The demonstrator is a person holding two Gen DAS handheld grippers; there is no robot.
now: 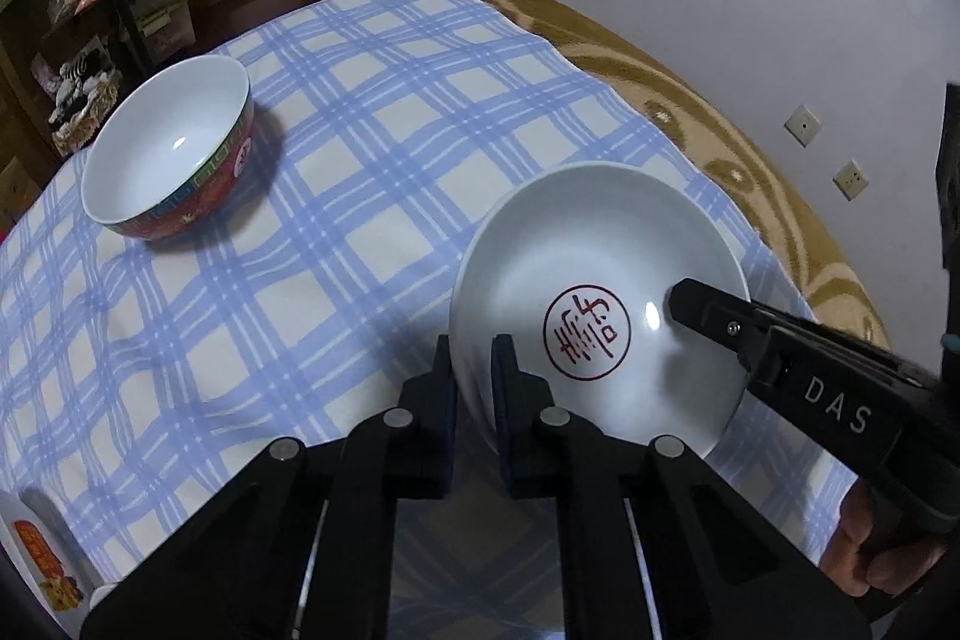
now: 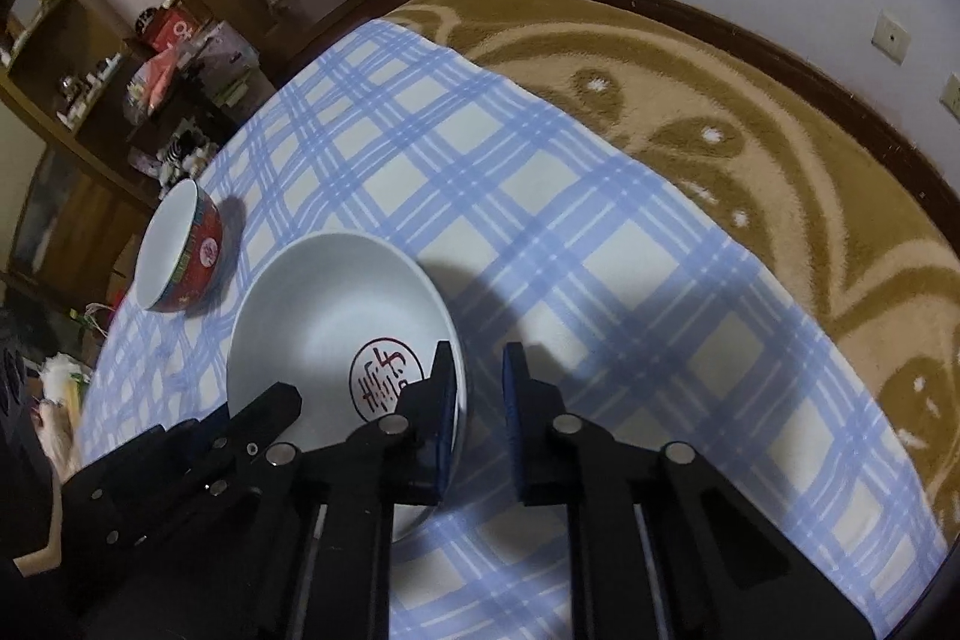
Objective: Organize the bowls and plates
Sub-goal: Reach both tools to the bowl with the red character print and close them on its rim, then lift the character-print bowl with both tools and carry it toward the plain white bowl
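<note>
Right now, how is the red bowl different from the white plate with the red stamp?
The red bowl is deep with a patterned red outside; the white plate is shallow and plain outside. The plate has a red stamp inside and fingers on its rim; the bowl's inside is blank and nothing touches it. Both are white inside, on the checked cloth.

A shallow white plate (image 1: 600,280) with a red seal character at its centre sits between both tongs' tips, while a red-patterned, white-lined bowl (image 1: 171,160) stands upright well beyond them.

Black tongs (image 1: 474,358) with silver screws, lettered "DAS".
</note>
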